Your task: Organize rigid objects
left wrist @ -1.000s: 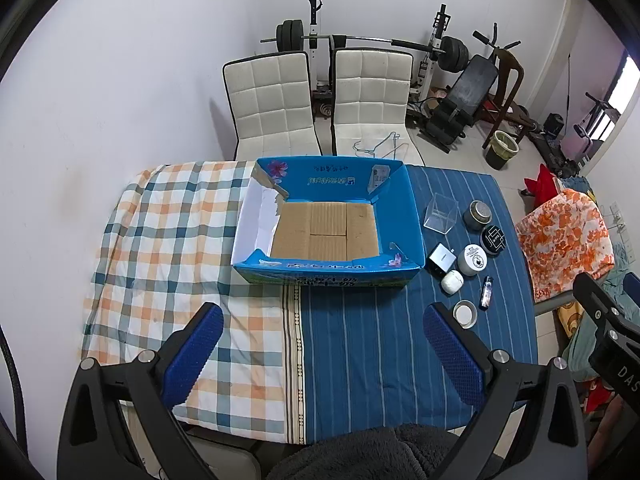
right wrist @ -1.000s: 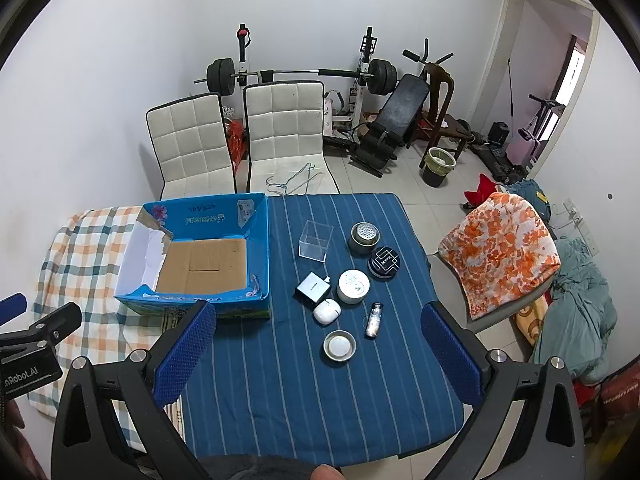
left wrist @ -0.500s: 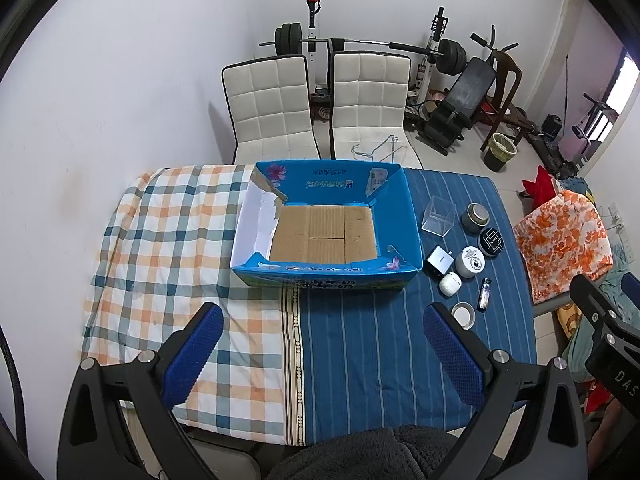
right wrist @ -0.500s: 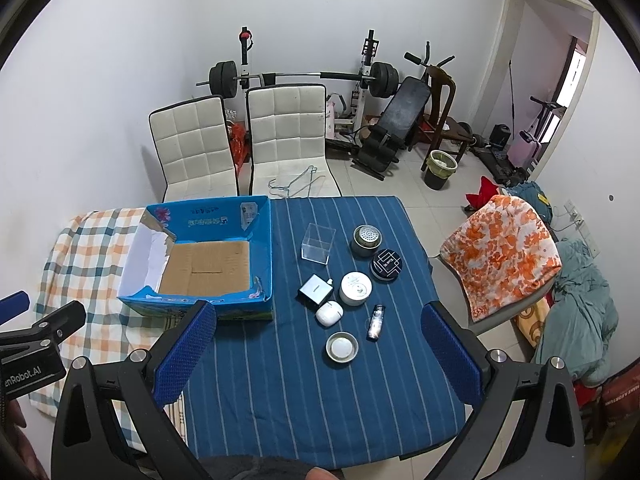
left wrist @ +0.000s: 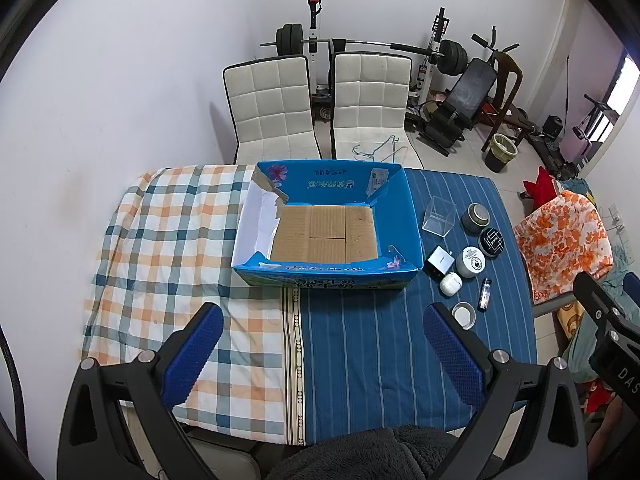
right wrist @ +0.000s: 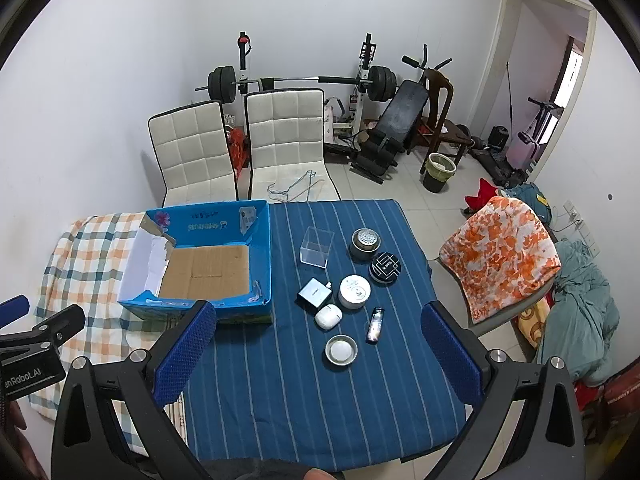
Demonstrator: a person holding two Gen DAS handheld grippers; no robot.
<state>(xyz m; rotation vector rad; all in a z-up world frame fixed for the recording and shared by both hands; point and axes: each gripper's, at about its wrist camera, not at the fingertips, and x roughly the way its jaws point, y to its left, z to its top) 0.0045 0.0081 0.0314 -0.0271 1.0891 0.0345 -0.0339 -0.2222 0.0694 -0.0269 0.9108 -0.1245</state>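
Meanwhile little has changed in the last second: both views have only drifted slightly, and nothing is picked yet. The left hand-held gripper and right hand-held gripper hang released and empty above the worktop's near edge. The blue box sits empty mid-worktop; the jars, clear cube and lighter wait clustered beside it, toward the right edge.

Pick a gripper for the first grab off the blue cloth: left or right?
Right. The right gripper looks straight over the small items, the open tin nearest; the left gripper faces the empty blue box.
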